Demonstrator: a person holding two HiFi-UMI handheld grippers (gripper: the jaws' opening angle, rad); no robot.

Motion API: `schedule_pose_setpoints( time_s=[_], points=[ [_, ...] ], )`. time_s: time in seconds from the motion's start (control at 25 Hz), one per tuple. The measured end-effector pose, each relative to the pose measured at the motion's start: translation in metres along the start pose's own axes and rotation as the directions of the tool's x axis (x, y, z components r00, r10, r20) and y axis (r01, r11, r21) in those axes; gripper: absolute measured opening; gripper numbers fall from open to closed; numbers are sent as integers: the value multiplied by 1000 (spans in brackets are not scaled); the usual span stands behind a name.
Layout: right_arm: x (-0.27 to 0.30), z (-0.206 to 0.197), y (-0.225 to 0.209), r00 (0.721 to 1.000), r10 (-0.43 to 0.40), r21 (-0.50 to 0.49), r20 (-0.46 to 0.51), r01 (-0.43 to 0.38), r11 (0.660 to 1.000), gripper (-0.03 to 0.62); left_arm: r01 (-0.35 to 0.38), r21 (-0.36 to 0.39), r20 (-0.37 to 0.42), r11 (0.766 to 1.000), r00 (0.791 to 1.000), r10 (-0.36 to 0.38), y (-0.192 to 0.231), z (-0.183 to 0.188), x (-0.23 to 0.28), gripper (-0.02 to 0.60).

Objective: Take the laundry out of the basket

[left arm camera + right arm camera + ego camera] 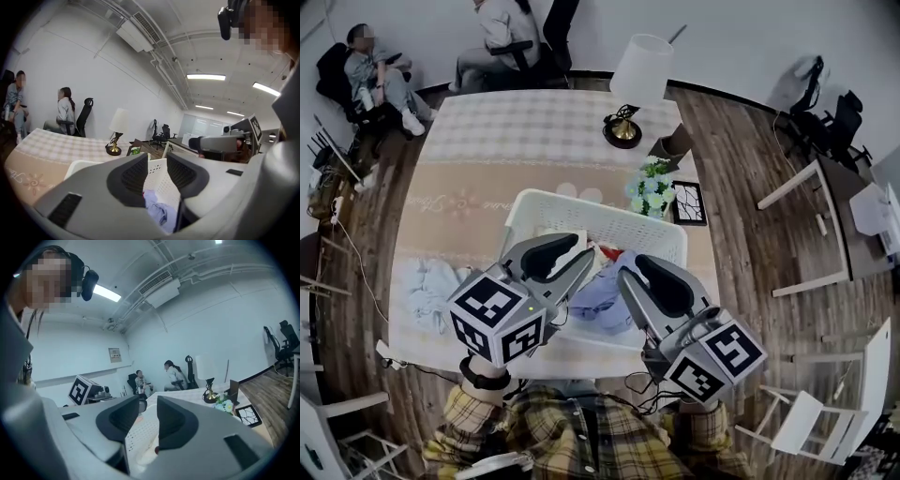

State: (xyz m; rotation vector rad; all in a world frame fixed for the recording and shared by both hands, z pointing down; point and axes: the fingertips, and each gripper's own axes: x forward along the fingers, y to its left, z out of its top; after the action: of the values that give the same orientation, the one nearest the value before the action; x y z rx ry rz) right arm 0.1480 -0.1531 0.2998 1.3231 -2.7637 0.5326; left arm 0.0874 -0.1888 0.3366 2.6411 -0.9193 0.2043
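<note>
Left gripper [157, 161] and right gripper [149, 404], fingers parted, over basket [609, 217]; head view alone shows tabletop garment [427, 286].

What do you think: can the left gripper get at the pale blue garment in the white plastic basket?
Probably yes: the left gripper hangs over the open-topped white basket, jaws apart and empty, and the pale blue garment lies uncovered just beyond them.
</note>
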Motion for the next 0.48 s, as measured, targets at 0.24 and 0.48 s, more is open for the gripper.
schedule_pose_setpoints(
  time_s=[0.24,0.48],
  points=[
    [45,-22,-22,992,-4,-1,-125,4,1000,225,-11,-42,-117,999,993,6,44,-31,41,211],
    [74,-69,-44,957,1,2,-291,-1,1000,291,-32,-70,-257,997,966,13,70,-73,73,267]
  ],
)
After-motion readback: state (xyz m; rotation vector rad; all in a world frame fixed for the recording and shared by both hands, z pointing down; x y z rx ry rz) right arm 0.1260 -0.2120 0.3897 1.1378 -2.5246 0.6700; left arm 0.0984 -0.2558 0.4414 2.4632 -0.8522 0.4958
